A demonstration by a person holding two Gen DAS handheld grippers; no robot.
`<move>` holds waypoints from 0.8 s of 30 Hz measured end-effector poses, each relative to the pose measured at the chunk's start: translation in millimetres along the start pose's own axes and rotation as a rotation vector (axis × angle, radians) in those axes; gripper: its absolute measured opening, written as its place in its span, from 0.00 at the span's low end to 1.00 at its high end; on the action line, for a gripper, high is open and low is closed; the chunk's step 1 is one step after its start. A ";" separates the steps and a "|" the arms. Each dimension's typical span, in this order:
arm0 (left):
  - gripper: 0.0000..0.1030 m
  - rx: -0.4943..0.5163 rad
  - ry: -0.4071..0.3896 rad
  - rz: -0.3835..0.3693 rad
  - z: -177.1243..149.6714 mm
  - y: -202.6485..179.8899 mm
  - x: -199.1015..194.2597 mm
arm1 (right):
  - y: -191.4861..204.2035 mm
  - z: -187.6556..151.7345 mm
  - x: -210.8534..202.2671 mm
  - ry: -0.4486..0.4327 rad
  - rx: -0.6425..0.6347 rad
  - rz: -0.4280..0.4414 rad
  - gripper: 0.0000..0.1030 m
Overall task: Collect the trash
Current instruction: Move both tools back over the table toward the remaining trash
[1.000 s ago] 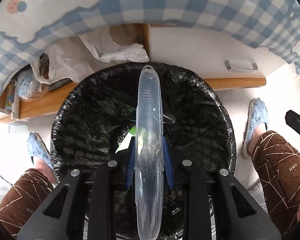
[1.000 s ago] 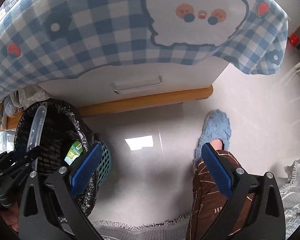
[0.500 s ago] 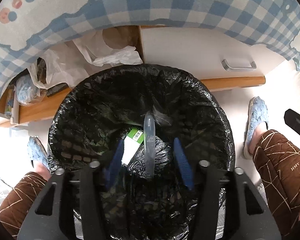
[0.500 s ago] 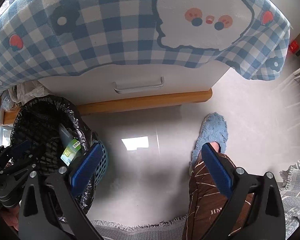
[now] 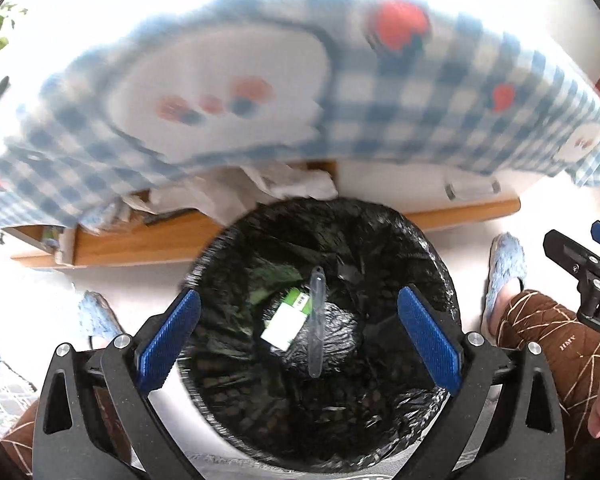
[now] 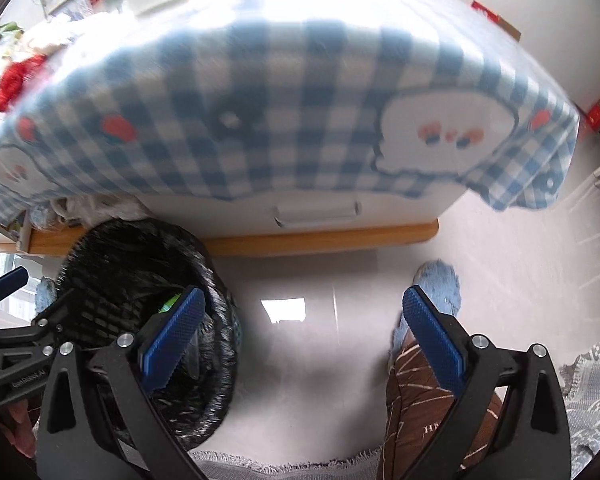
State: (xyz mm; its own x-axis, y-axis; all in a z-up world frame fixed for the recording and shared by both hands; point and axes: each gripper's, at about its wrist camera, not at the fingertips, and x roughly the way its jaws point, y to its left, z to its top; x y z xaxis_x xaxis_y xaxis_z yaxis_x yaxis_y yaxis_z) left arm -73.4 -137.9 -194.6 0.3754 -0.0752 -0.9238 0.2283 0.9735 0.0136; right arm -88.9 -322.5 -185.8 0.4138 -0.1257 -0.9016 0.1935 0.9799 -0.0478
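A clear plastic case (image 5: 315,322) lies inside the trash bin (image 5: 428,252), which is lined with a black bag, next to a green and white packet (image 5: 288,316). My left gripper (image 5: 298,334) is open and empty above the bin's mouth. My right gripper (image 6: 300,338) is open and empty over the floor, to the right of the bin (image 6: 216,280). The left gripper also shows in the right wrist view (image 6: 16,308) at the far left.
A table with a blue checked cloth (image 6: 300,120) and a drawer (image 6: 320,212) stands behind the bin. White bags (image 5: 284,184) sit on a low wooden shelf. My legs in brown trousers (image 6: 420,396) and blue slippers (image 5: 506,264) flank the bin. A grey rug (image 6: 596,392) lies at right.
My left gripper opened and let go of the clear case, which dropped into the bin. Both grippers have risen and tilted up, so more of the tabletop shows.
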 end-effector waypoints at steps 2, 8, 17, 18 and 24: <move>0.94 -0.024 -0.013 0.001 3.1 12.1 -14.1 | 6.4 4.1 -11.7 -0.025 -0.006 0.014 0.92; 0.94 -0.077 -0.064 0.010 15.1 45.0 -58.5 | 21.9 15.6 -48.7 -0.099 -0.031 0.031 0.92; 0.93 -0.138 -0.094 0.010 39.9 81.5 -90.9 | 39.3 44.5 -93.8 -0.192 -0.036 0.027 0.92; 0.93 -0.146 -0.099 0.013 43.1 85.4 -93.8 | 38.6 48.5 -97.1 -0.198 -0.030 0.028 0.92; 0.93 -0.154 -0.116 0.023 63.6 102.3 -108.2 | 43.7 71.2 -108.9 -0.231 -0.037 0.019 0.92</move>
State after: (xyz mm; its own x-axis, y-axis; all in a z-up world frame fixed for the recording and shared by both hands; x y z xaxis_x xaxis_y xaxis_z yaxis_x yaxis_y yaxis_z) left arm -33.5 -43.9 -69.0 0.4824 -0.0681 -0.8733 0.0820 0.9961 -0.0324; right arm -62.1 -277.1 -59.1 0.6103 -0.1349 -0.7806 0.1530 0.9869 -0.0509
